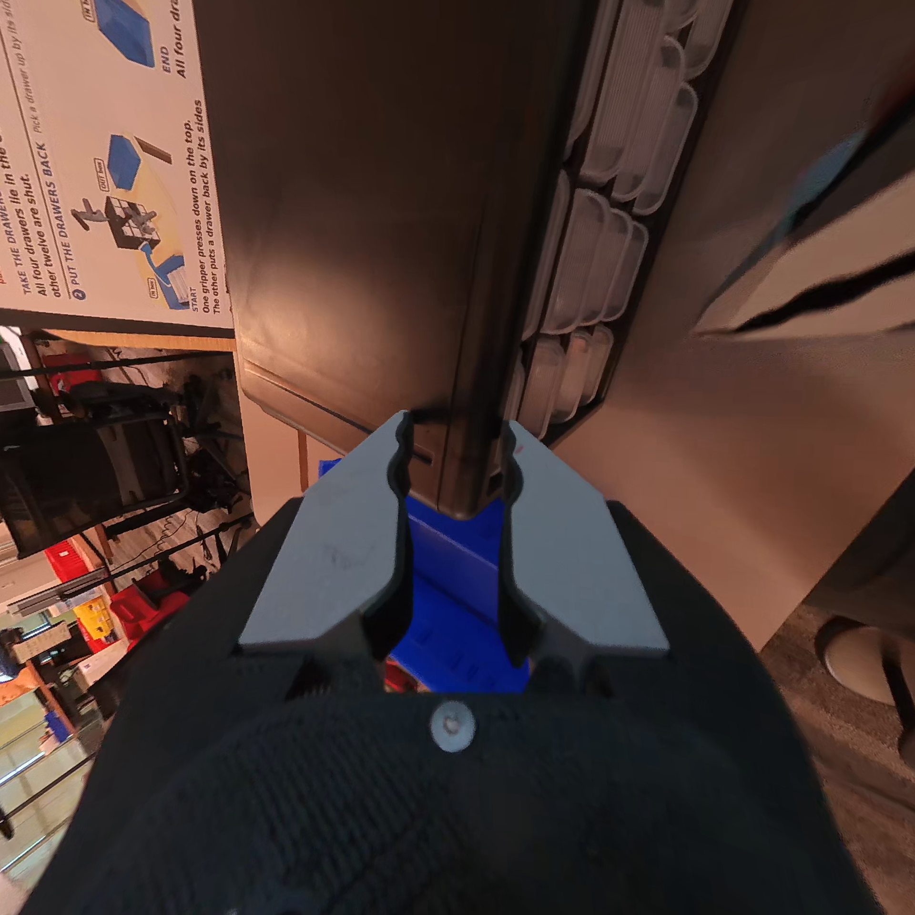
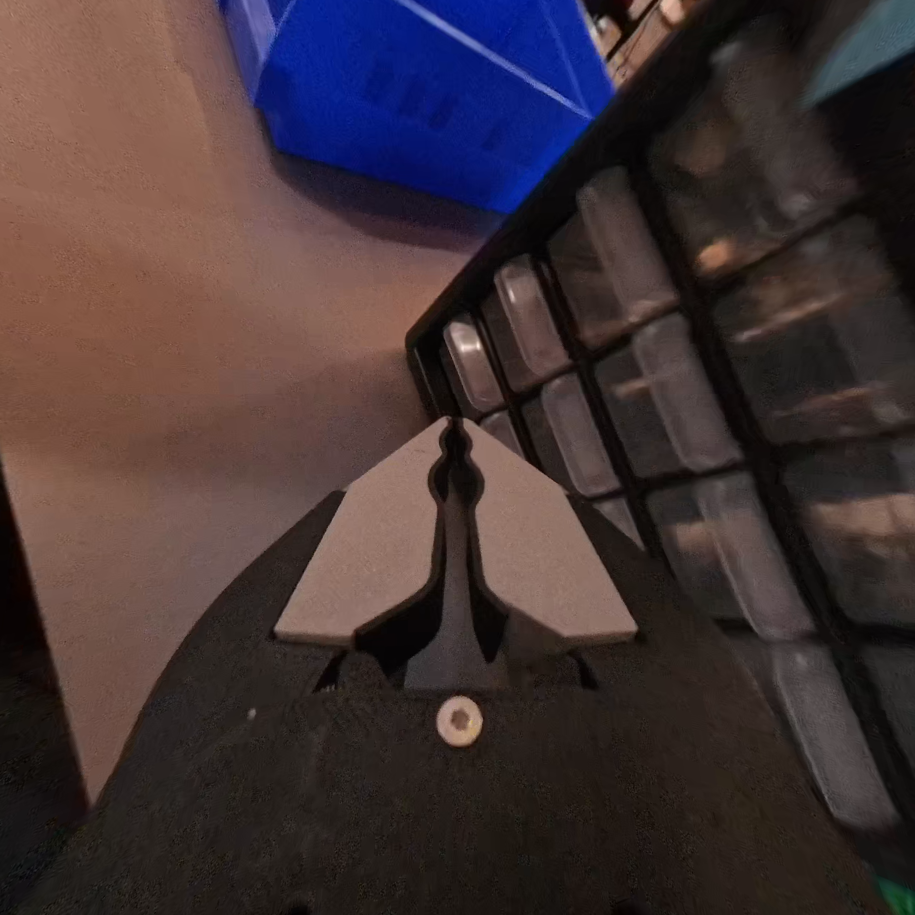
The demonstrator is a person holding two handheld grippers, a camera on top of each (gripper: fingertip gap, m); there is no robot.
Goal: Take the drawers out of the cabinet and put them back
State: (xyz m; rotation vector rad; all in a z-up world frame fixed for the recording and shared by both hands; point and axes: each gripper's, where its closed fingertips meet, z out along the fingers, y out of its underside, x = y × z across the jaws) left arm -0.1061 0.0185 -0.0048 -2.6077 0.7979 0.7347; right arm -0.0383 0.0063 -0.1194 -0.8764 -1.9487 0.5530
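Note:
The black cabinet [image 1: 371, 198] fills the left wrist view, with its rows of clear drawers [image 1: 594, 257] shut along its front. My left gripper [image 1: 456, 426] is open, and its tips sit over the cabinet's top front edge near a corner. In the right wrist view the cabinet [image 2: 500, 237] runs diagonally, and its clear drawers [image 2: 643, 396] look shut. My right gripper [image 2: 453, 426] is shut and empty, with its tips just off the cabinet's front corner, by the corner drawer. This view is motion-blurred.
A blue bin [image 1: 455, 619] stands beside the cabinet and also shows in the right wrist view [image 2: 421, 99]. An instruction poster [image 1: 99, 148] lies on the tan table [image 1: 693, 445]. A blurred pale and black object [image 1: 817, 277] is in front of the drawers. Shelves and a chair stand beyond the table edge.

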